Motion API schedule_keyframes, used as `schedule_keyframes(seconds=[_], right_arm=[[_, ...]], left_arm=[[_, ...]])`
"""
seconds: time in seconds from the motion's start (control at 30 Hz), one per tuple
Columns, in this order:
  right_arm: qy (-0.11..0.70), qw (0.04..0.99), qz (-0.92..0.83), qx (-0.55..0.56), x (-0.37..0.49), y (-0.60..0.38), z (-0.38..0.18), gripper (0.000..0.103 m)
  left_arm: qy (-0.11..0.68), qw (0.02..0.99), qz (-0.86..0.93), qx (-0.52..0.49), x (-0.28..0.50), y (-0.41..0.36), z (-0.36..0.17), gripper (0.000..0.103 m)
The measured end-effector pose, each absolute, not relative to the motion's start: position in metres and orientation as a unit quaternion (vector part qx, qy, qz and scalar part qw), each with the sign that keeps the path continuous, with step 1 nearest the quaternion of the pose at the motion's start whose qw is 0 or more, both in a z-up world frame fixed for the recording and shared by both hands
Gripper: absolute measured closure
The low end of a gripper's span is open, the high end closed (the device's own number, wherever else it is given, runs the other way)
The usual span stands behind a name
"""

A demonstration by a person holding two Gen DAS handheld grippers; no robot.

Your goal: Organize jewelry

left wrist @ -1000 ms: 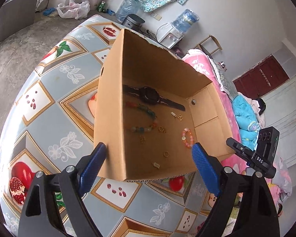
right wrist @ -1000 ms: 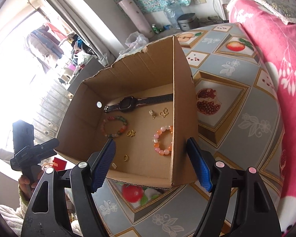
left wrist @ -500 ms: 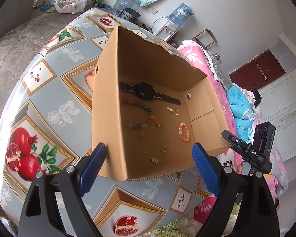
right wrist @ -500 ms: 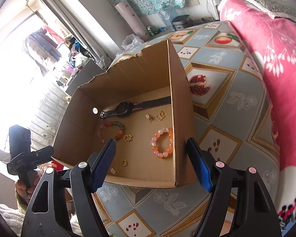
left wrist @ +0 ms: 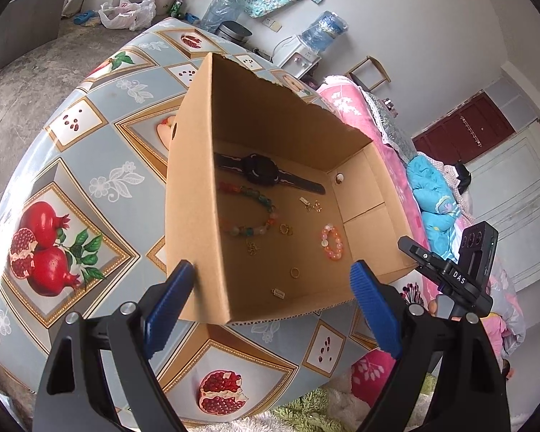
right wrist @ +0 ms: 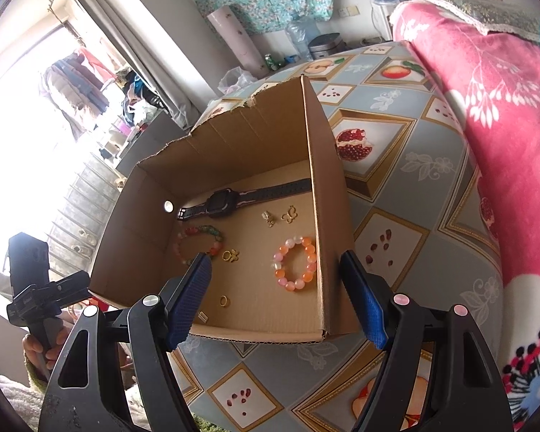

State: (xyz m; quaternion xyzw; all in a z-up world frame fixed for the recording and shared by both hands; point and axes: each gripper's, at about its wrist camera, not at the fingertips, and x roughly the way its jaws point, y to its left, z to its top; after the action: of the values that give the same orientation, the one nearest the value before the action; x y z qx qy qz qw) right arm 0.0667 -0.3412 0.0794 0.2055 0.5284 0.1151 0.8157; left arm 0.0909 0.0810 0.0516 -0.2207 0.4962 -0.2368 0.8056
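Left wrist view
Box: an open cardboard box (left wrist: 194, 194) stands on the tabletop (left wrist: 100, 180), which wears a cloth printed with pomegranates.
Jewelry in the box: a black watch (left wrist: 261, 172) lies along the far wall; nearer than it a multicoloured bead bracelet (left wrist: 250, 212); toward the box's right wall a pink-orange bead bracelet (left wrist: 331, 242); a gold ring (left wrist: 294, 272) near the front wall.
Left tool (left wrist: 273, 309): jaws wide apart, nothing between the blue pads, held just in front of the box.
Hard to make out: the small gold charms are too tiny to name; the box's left wall hides the floor beside it.

Right wrist view
Box: the same box (right wrist: 327, 216), its far rim torn.
Jewelry: watch (right wrist: 223, 202) at the far wall, pink-orange bracelet (right wrist: 294, 263) beside the right wall, ring (right wrist: 224, 301) near the front.
Right tool (right wrist: 277, 300): jaws spread, empty, in front of the box.
Hidden: its left pad covers part of the multicoloured bracelet (right wrist: 198, 235).
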Motion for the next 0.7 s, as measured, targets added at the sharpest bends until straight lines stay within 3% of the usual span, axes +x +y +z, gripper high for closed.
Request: schedule_keyframes(seconds=[0.4,0.53,0.7], right_arm=[[0.509,0.836,0.089,0.186,0.056,-0.345,0.089,0.031],[0.483,0.856,0.049,0.177,0.039,-0.351,0.104,0.027],[0.443,0.883,0.008,0.157,0.014,-0.348,0.129,0.019]], left_arm=[[0.429,0.849,-0.237,-0.200,0.068,0.089,0.068,0.016],[0.386,0.881,-0.232,-0.147,0.052,0.082,0.087,0.015],[0.354,0.900,-0.232,-0.106,0.039,0.066,0.104,0.006]])
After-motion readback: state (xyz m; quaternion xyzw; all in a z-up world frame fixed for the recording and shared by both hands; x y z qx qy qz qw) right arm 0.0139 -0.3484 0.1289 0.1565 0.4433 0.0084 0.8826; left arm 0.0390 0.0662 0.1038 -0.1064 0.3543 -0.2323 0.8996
